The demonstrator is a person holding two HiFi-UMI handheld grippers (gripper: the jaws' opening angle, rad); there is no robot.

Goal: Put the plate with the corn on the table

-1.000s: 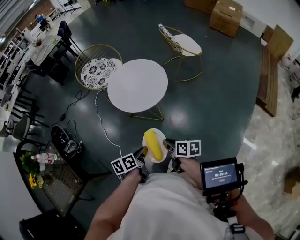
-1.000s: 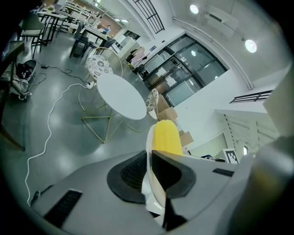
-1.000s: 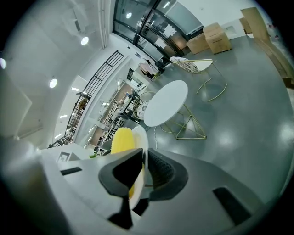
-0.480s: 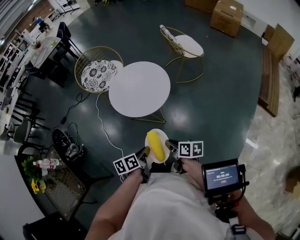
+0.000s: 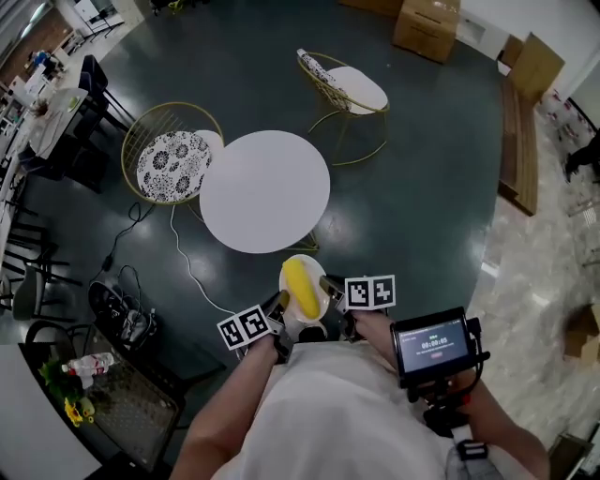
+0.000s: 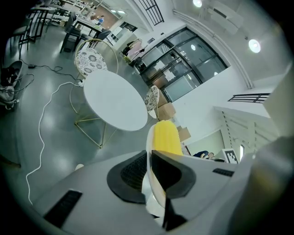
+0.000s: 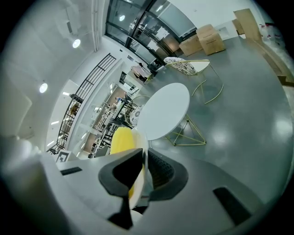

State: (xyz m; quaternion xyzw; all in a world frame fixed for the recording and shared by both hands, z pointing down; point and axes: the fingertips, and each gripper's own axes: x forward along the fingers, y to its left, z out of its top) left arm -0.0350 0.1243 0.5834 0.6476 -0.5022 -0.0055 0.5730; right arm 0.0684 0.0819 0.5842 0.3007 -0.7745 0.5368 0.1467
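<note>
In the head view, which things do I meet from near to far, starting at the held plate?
The plate with the corn, round white table, chair with plain white cushion, cardboard box.

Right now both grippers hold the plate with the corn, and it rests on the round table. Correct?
No. The left gripper and right gripper hold the plate with the corn in the air, short of the table, as the head view shows.

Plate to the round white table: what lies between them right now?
Head view: only a thin strip of dark floor and the gold leg frame under the table separate it from the plate.
</note>
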